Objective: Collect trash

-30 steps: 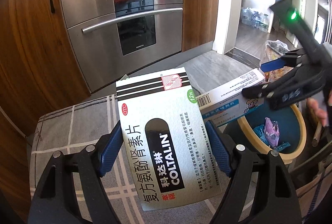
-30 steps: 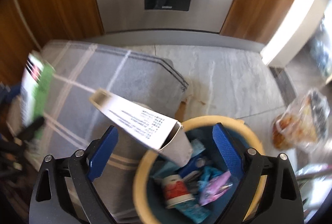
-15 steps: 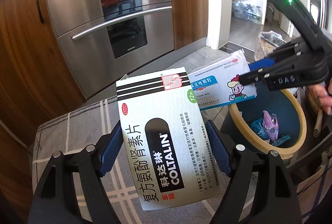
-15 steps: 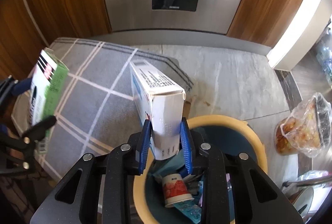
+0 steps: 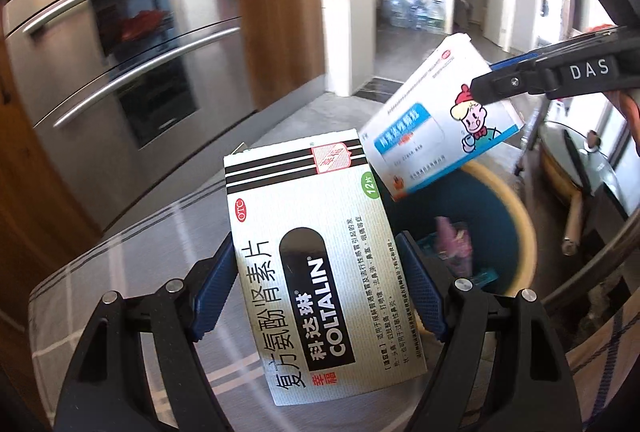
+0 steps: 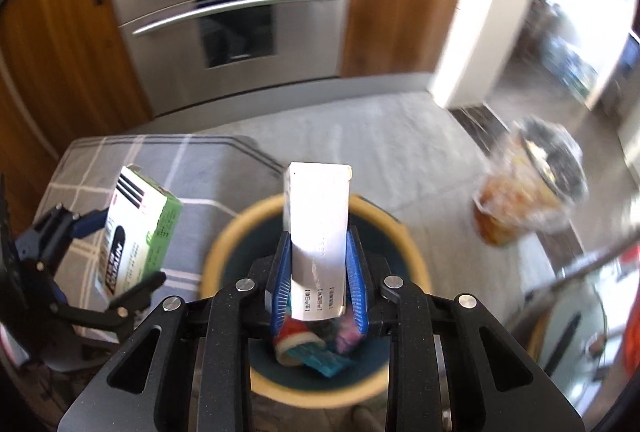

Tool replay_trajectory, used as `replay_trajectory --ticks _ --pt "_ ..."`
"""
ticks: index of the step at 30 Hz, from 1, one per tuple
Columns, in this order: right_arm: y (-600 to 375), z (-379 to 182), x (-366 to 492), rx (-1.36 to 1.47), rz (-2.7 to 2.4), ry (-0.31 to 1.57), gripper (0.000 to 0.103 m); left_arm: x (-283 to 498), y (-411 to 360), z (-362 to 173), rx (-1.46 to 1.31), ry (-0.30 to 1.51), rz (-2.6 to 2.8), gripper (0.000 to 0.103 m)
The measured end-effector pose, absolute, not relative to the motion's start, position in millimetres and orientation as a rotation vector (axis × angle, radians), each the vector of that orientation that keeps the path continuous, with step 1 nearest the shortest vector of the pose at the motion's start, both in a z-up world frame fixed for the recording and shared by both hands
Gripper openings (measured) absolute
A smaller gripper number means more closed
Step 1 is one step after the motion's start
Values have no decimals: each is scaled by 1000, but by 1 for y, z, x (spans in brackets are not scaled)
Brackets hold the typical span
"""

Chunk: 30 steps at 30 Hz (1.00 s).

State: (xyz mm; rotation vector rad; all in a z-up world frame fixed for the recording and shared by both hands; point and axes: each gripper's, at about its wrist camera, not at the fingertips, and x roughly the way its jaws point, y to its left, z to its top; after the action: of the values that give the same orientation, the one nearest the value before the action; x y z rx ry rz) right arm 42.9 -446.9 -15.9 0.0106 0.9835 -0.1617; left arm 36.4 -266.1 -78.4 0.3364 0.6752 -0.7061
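My left gripper [image 5: 316,272] is shut on a white and green COLTALIN medicine box [image 5: 296,192], held upright beside the bin. My right gripper [image 6: 318,252] is shut on a white and blue medicine box [image 6: 316,192] with a cartoon child [image 5: 432,128] on it, held above the bin's mouth. The round bin has a tan rim [image 6: 224,244] [image 5: 516,220] and a dark blue inside with several wrappers [image 6: 304,344] at the bottom. From the right wrist view, the left gripper [image 6: 128,250] and its green-sided box [image 6: 140,216] sit left of the bin.
A grey checked rug [image 6: 192,168] lies on the stone floor in front of a steel oven [image 6: 236,12] and wooden cabinets. A clear plastic bag of food [image 6: 528,192] sits on the floor to the right. A pan with a lid [image 5: 576,160] stands beyond the bin.
My right gripper closed on the white and blue box and lifted it over the bin. My left gripper carried the COLTALIN box closer to the bin.
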Motion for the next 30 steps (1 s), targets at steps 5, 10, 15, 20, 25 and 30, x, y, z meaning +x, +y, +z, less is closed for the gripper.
replay_trajectory --ticks 5,10,15,20,25,30 --pt "-483 -45 31 64 -252 1097 28 26 -302 -89 392 656 -792 77" --pt "-495 -77 34 47 -282 1213 28 30 -329 -112 444 689 -836 77" --pt "-493 -86 32 29 -269 1236 29 43 -342 -127 468 704 -818 77" --pt "-494 -80 32 43 -277 1216 46 52 -346 -131 430 737 -804 86" --pt "-497 -73 32 54 -284 1187 52 41 -339 -123 460 696 -809 91" --pt "-494 -55 25 78 -299 1133 67 36 -316 -105 437 674 -803 95"
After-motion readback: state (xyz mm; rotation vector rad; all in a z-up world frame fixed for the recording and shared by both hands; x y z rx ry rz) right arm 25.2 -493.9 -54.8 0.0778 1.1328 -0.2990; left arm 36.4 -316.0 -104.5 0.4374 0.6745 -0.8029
